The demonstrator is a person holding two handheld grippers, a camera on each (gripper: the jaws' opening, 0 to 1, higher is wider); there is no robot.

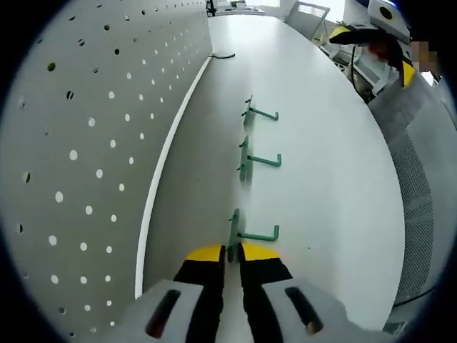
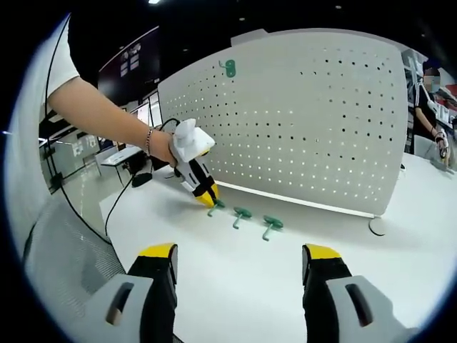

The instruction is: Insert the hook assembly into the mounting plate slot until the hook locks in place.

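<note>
1. In the left gripper view, the pegboard [image 1: 78, 143] stands along the left side, white with rows of round holes, its foot meeting the white table [image 1: 335, 171].
2. Three green hooks lie in a row on the table beside the pegboard: the near hook [image 1: 246, 234], the middle hook [image 1: 255, 160] and the far hook [image 1: 258, 112].
3. The left gripper [image 1: 231, 251] has its yellow-tipped jaws clenched on the back plate of the near hook, whose arm sticks out to the right.
4. At the top right of that view the right gripper [image 1: 371, 36] hangs above the table edge.
5. In the right gripper view, a person's arm [image 2: 107, 118] reaches in from the left, holding the left gripper [image 2: 209, 198] with its tip down at the leftmost hook of the row.
6. A fourth green hook [image 2: 229, 68] sits mounted high on the pegboard [image 2: 321, 121].
7. The right gripper [image 2: 239, 261] is released, jaws wide apart with only table between them, well apart from the hooks.
8. At the far right edge another person [image 2: 428, 107] stands beside the table.
</note>
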